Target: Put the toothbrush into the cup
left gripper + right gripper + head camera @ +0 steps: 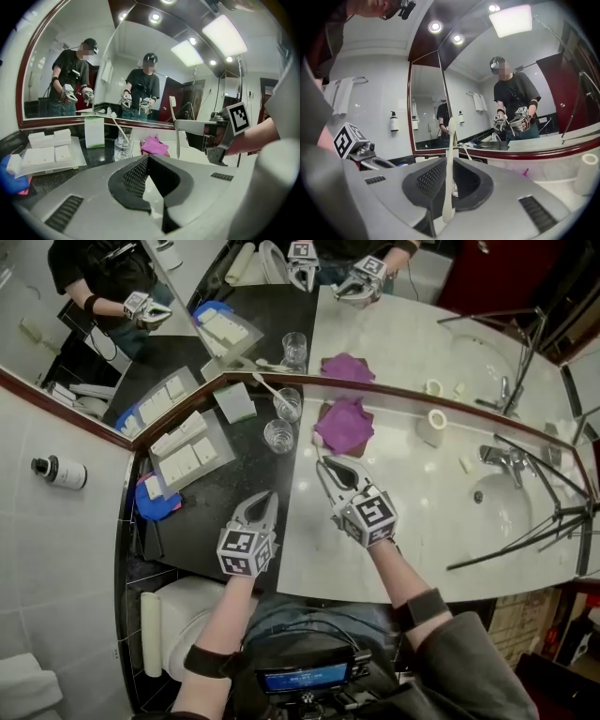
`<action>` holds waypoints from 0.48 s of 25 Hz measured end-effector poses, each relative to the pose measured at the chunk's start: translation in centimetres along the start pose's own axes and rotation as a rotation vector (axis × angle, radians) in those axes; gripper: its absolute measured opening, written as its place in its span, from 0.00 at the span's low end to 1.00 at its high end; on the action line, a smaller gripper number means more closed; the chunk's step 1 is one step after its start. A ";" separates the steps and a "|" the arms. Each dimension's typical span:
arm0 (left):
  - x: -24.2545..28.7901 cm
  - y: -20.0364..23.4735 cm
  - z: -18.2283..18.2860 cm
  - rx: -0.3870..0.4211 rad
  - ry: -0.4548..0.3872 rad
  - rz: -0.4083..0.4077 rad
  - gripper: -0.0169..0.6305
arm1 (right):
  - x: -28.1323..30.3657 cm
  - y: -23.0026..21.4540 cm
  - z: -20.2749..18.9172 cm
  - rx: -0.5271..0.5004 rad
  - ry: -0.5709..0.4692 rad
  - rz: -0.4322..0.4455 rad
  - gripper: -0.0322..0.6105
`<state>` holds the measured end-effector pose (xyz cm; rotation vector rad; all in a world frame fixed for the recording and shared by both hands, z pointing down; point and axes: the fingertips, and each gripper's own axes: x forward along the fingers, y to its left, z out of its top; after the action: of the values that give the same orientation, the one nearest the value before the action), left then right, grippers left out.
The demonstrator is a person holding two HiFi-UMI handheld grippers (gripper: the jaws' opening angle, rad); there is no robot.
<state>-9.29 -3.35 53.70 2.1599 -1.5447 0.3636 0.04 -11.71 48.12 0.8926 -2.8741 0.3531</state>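
Observation:
A white toothbrush [450,159] stands upright between the jaws of my right gripper [324,465], which is shut on its handle. From the left gripper view, the toothbrush [177,145] hangs above the pale counter, right of the cups. Two clear glass cups stand near the mirror. The nearer cup [278,435] looks empty, and the farther cup [288,404] holds another toothbrush. My left gripper [265,495] is shut and empty over the dark counter, in front of the cups.
A purple cloth [345,425] lies right of the cups. A green-and-white box [234,401] and a tray of white packets [192,451] sit at left. Further right are a white roll [433,426], a tap [497,457], a basin and black tripod legs [525,526].

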 end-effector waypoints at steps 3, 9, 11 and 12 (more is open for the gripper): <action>1.1 1.8 1.0 -0.007 -0.026 0.020 0.03 | 3.3 -0.2 1.1 0.014 -0.043 0.022 0.15; 3.6 5.0 2.4 -0.014 -0.075 0.048 0.03 | 8.4 -0.9 1.6 0.005 -0.082 0.051 0.15; 4.1 6.0 2.7 -0.018 -0.085 0.058 0.03 | 9.8 -0.9 1.8 0.003 -0.092 0.059 0.15; 4.3 6.4 2.7 -0.020 -0.087 0.062 0.03 | 10.3 -0.9 1.9 0.004 -0.097 0.064 0.15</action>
<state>-14.01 -9.93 54.73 2.1421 -1.6592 0.2759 -8.03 -18.51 48.25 0.8430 -2.9969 0.3300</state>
